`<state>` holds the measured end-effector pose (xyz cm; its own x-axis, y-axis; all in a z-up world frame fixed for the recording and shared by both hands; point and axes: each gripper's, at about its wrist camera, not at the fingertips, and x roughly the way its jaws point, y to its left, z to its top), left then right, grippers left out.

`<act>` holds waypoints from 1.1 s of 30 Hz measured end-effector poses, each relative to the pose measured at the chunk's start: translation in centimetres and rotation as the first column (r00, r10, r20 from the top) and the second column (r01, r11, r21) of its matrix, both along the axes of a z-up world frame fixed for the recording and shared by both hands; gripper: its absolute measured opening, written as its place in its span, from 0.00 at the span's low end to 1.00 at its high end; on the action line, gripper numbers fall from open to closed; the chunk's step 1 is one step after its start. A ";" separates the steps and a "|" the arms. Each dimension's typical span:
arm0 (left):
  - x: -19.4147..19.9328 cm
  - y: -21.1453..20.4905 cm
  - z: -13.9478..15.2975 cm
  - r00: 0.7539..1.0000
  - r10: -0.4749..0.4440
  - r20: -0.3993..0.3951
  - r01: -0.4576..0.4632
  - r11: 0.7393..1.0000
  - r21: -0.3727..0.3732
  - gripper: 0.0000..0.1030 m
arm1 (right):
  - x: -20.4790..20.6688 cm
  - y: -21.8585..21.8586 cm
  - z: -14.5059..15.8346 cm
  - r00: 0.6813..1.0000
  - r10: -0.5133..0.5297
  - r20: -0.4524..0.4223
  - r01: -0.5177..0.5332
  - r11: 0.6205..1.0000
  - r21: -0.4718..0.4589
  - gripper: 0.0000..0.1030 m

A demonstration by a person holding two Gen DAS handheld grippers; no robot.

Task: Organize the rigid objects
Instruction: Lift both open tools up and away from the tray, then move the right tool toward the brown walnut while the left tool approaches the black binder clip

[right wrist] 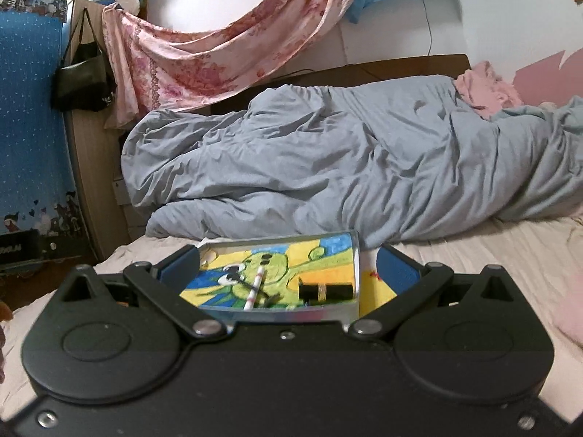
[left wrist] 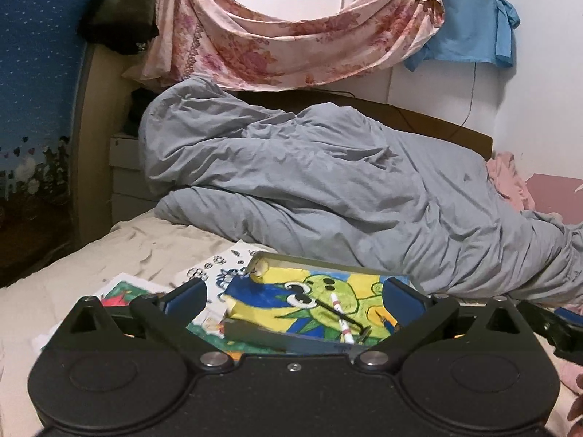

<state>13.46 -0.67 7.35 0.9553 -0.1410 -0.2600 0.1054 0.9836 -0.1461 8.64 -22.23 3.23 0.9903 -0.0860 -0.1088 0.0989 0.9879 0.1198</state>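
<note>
We see both fisheye views evenly lit by soft indoor light, brightest on the white wall far ahead of the tool. Shadows are faint under the rumpled grey duvet. Straight lines bow near the frame edges, corners darken, and the near black tool body looks slightly soft. No strong glare.

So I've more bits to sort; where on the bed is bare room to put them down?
Bare sheet lies right of the tray, bounded behind by the grey duvet. Another strip runs left of the drawings. The tray's floor is crowded: a pen, a black tube.
</note>
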 end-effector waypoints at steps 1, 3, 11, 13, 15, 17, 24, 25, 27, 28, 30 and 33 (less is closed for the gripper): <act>-0.6 0.2 -0.2 1.000 0.004 -0.003 -0.004 1.000 0.000 0.99 | -0.7 0.3 -0.2 1.000 -0.004 0.001 0.004 1.000 -0.002 1.00; -1.7 0.4 -0.6 1.000 0.016 -0.012 -0.016 1.000 0.009 0.99 | -1.8 0.6 -0.7 1.000 -0.012 -0.006 0.012 1.000 -0.002 1.00; -5.4 1.1 -2.5 0.997 0.024 -0.069 -0.021 0.999 0.030 0.99 | -5.0 1.7 -2.5 0.992 -0.056 -0.112 0.060 0.998 0.033 1.00; -6.3 1.3 -3.1 0.996 0.002 -0.092 0.002 0.999 0.047 0.99 | -5.8 2.1 -2.6 0.991 -0.062 -0.121 0.065 0.998 0.025 1.00; -6.9 1.5 -3.4 0.994 -0.002 -0.105 0.006 0.999 0.035 0.99 | -6.3 2.6 -2.7 0.989 -0.069 -0.131 0.071 0.997 0.010 1.00; -7.5 1.6 -3.6 0.995 -0.001 -0.100 0.004 1.000 0.028 0.99 | -6.2 3.1 -2.5 0.986 -0.079 -0.144 0.079 0.997 -0.009 1.00; -8.5 2.1 -4.6 0.993 0.041 -0.110 -0.031 0.996 0.087 0.99 | -5.6 4.6 -2.6 0.976 -0.097 -0.197 0.078 0.992 -0.100 1.00; -8.5 2.4 -4.9 0.992 0.053 -0.114 -0.043 0.995 0.089 0.99 | -5.4 4.8 -2.7 0.975 -0.092 -0.204 0.071 0.991 -0.111 1.00; -8.2 3.0 -5.2 0.990 0.075 -0.120 -0.064 0.994 0.088 0.99 | -5.2 5.1 -2.8 0.973 -0.083 -0.213 0.057 0.991 -0.125 1.00; -8.1 3.2 -5.4 0.989 0.086 -0.124 -0.075 0.993 0.088 0.99 | -4.9 5.1 -2.8 0.973 -0.081 -0.218 0.054 0.990 -0.128 1.00; -7.9 3.5 -5.6 0.987 0.097 -0.127 -0.085 0.992 0.092 0.99 | -4.6 5.3 -2.8 0.972 -0.076 -0.224 0.048 0.990 -0.131 1.00; -7.7 3.7 -5.9 0.987 0.098 -0.128 -0.085 0.991 0.103 0.99 | -4.4 5.5 -3.1 0.969 -0.072 -0.236 0.041 0.990 -0.132 1.00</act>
